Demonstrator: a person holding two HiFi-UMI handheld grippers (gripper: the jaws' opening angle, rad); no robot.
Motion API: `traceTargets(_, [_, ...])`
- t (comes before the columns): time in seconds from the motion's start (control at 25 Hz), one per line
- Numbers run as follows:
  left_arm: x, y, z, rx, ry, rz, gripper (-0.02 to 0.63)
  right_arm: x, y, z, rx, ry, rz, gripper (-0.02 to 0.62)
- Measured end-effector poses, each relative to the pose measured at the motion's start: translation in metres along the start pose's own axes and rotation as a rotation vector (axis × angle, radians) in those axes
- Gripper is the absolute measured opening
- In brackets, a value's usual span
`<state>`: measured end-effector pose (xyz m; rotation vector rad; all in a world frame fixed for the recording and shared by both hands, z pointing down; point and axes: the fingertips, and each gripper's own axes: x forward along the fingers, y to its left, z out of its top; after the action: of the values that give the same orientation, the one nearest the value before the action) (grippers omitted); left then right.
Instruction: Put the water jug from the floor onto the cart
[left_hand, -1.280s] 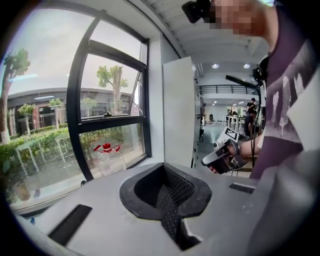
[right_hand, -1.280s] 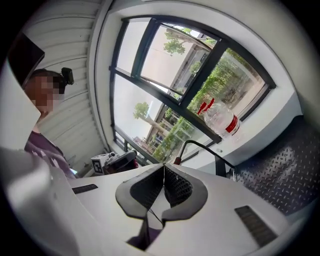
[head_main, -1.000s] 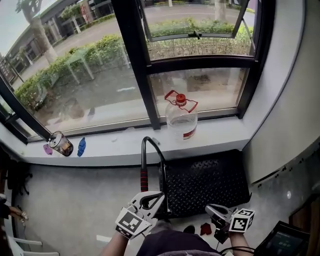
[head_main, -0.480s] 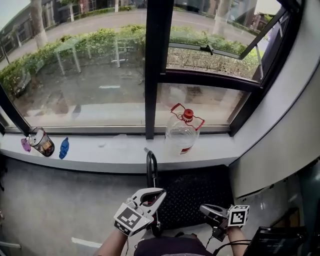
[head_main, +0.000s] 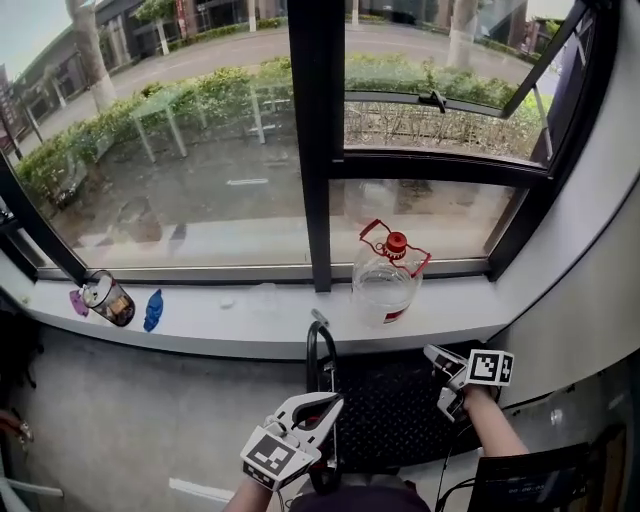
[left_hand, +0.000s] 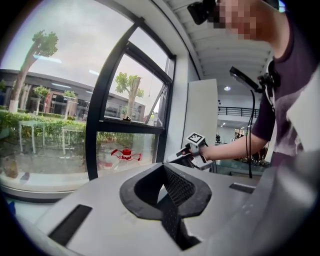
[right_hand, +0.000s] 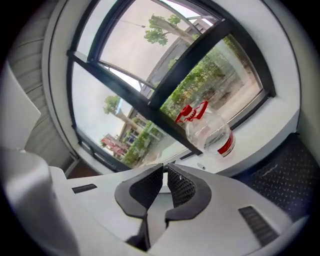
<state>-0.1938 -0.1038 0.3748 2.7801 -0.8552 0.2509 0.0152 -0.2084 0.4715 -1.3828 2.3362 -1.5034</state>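
Cart handle (head_main: 316, 352) lower part hidden behind left tongs (head_main: 320, 405).

Head view: the left gripper (head_main: 325, 405) covers the lower stem of the cart handle (head_main: 318, 350) and the near left corner of the black tread-plate cart deck (head_main: 400, 400). The deck's near edge is lost behind the person's dark clothing (head_main: 340, 497). The right forearm (head_main: 490, 430) and a dark flat object (head_main: 540, 480) are cut by the bottom edge. On the window sill (head_main: 250, 325), a jar-like item (head_main: 108, 298), a purple piece (head_main: 78, 301) and a blue piece (head_main: 153, 309) are too small to identify. The label print on the water jug (head_main: 387, 283) is illegible. Left gripper view: the gripper body hides the jug's base.
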Motion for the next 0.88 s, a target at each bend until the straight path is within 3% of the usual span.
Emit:
traceTargets(0.08, [0.008,-0.005,-0.009,-0.003,0.038,0.017,-0.006,0.017,-0.023,0.023,-0.023,0.007,-0.053,0.021])
traceTargets(0.2, [0.016,-0.011,-0.019,0.002,0.081,0.043,-0.006,0.041,-0.048,0.051,-0.106,0.052,-0.111,0.098])
traceTargets(0.4, [0.023,-0.014,-0.028,0.008,0.11,0.083,-0.006,0.083,-0.073,0.103,-0.141,0.027,-0.135,0.144])
traceTargets(0.6, [0.033,-0.016,-0.038,0.018,0.145,0.086,-0.006,0.117,-0.096,0.153,-0.112,0.004,-0.19,0.152])
traceTargets(0.76, [0.038,-0.011,-0.042,0.015,0.155,0.079,-0.006,0.142,-0.125,0.169,-0.106,0.024,-0.287,0.166])
traceTargets(0.88, [0.04,-0.005,-0.045,0.011,0.155,0.073,-0.006,0.151,-0.147,0.179,0.0,-0.012,-0.308,0.187])
